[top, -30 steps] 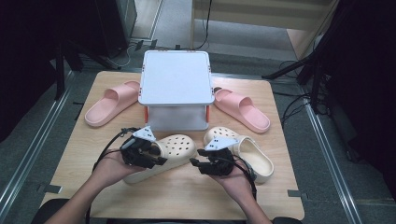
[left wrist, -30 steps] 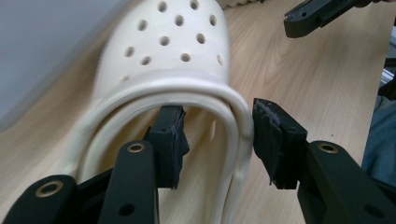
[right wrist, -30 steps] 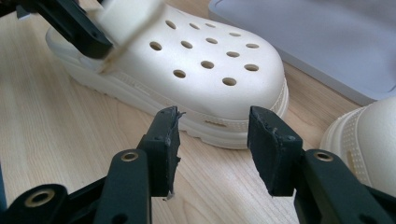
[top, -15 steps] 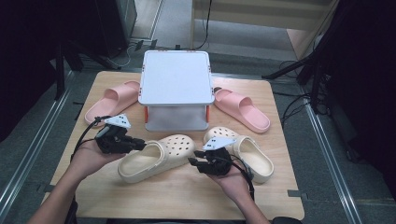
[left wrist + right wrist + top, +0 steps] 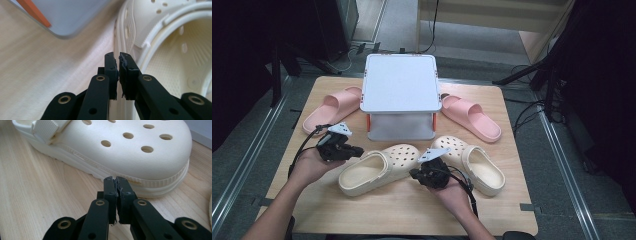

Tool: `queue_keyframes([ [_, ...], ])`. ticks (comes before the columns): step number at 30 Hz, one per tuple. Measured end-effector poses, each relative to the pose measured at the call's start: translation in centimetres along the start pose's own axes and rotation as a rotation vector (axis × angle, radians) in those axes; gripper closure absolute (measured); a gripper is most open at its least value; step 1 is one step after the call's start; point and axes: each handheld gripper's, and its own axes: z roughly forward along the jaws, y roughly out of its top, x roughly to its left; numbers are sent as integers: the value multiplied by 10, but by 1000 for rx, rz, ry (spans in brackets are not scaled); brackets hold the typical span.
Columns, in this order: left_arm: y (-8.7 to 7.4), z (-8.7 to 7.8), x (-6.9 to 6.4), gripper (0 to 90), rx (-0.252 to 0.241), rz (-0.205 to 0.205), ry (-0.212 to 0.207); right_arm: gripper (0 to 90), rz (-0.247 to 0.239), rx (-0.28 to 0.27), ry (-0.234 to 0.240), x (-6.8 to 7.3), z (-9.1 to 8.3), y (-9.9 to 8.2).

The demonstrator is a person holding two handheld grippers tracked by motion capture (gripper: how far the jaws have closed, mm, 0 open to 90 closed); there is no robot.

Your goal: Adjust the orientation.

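The left cream clog (image 5: 377,170) lies between the left gripper (image 5: 357,150), at its heel, and the right gripper (image 5: 414,175), at its toe. Both grippers' jaws have just been closing and now meet with nothing between them.

No text, label, brand, number or sign can be read anywhere in these pictures.

Left clog (image 5: 175,50) cut off by frame edge; stand (image 5: 62,15) likewise.

Wooden table (image 5: 402,210) bears two cream clogs (image 5: 374,169), two pink slides (image 5: 332,109), a white box (image 5: 401,95).
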Motion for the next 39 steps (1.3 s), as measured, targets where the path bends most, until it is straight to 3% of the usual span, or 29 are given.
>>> queue_keyframes([
  [3,-4,2,-3,850,17,0,14,872,2,4,-13,-1,2,1],
  [12,-16,-3,-4,851,2,-30,-13,876,16,7,-1,-8,7,6],
  [19,-26,-7,-12,860,-9,-55,-11,874,8,17,6,-11,13,15],
  [24,-34,-9,-18,866,-31,-101,-28,874,22,12,14,-16,17,19],
  [33,-40,-12,-29,871,-25,-108,-36,871,30,15,9,-19,22,26],
  [36,-42,-11,-35,868,-37,-120,-64,871,22,20,1,-21,23,29],
  [39,-43,-10,-40,868,-44,-124,-53,871,30,18,-8,-21,25,31],
])
